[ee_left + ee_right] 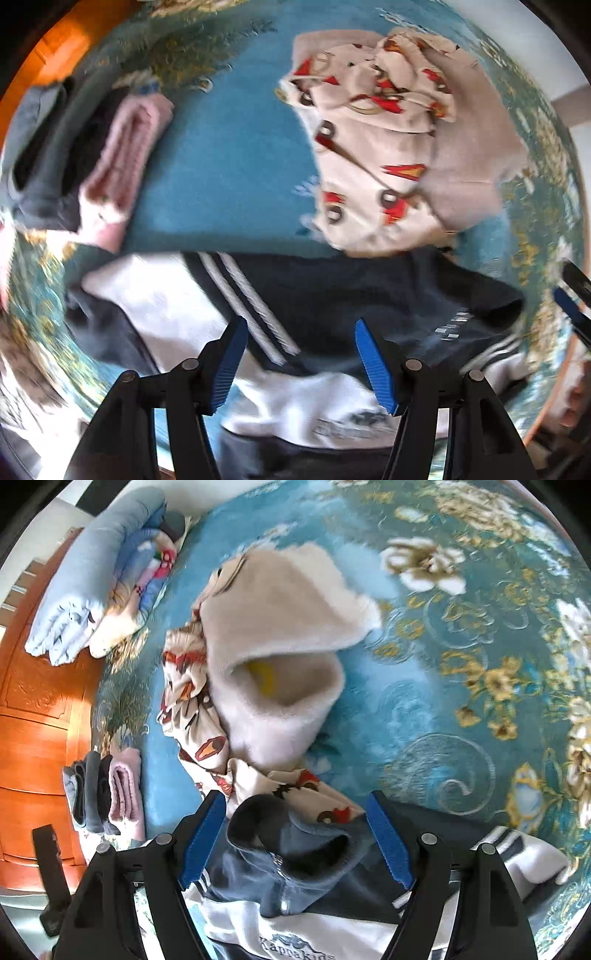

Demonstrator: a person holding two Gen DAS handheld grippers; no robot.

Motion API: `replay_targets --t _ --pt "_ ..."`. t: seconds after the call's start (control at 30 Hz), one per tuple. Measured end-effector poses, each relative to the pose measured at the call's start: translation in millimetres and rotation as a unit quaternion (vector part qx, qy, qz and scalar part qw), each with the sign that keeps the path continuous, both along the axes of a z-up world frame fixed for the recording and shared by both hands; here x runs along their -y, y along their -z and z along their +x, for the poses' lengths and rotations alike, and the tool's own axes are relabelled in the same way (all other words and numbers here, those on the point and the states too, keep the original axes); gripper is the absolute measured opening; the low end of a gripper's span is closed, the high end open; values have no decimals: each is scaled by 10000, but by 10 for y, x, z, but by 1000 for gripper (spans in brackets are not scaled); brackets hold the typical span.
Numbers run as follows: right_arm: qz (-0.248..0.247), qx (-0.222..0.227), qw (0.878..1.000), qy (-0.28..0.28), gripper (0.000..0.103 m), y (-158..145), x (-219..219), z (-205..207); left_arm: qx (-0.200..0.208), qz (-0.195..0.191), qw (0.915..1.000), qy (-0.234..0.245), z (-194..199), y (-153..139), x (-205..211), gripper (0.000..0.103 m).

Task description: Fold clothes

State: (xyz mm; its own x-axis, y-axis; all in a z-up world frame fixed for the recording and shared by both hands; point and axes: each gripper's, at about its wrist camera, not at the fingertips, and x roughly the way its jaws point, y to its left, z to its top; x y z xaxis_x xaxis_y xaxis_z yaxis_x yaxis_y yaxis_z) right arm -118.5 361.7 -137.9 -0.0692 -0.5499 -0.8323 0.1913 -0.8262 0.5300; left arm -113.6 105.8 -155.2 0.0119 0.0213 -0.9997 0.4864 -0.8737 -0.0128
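A big blue rug point(461, 672) w/ gold and white flowers covers the floor, and all the clothes lie on it. At the far left edge sits a rolled blue blanket point(77, 587). Near the middle lies a messy cream pile point(399, 147): a fluffy cream top mixed w/ cloth that has red car pics on it. It is not folded.

Closest to both cams lies a navy & white jacket point(332, 295) w/ white stripes on the sleeve. It is spread out on the rug, bunched up a bit, and its navy collar point(295, 853) and zip poke up. White letters show on its chest.

A small folded stack point(107, 797) (gray, dark, pink) sits at the left side of the rug, well apart from the jacket.

Left tongs point(301, 354) are wide apart over the jacket's striped sleeve, holding nothing. Right tongs point(295, 838) are also wide apart, one side on each side of the collar, not pinching it.
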Motion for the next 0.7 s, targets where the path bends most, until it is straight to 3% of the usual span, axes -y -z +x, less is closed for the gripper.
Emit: replay_targets --t 0.13,0.27,0.37,0.5,0.63,0.7 --pt "585 196 9978 255 79 233 -559 333 228 -357 9953 865 -10 370 152 65" --pt "941 628 9923 508 79 510 -1001 833 439 -345 9829 1757 -99 721 183 65" --pt "1008 990 9883 569 79 679 -1080 1151 558 -106 9745 2173 -174 978 149 65" --pt "882 1390 9845 599 79 862 -1005 1419 614 -106 9578 2805 -238 1235 24 65" --pt "871 1527 9834 453 79 936 -829 1571 616 -143 9453 3201 -256 1312 -39 64" --pt "896 1526 9836 352 79 939 -753 1617 555 -28 9449 3226 -224 1290 -14 60"
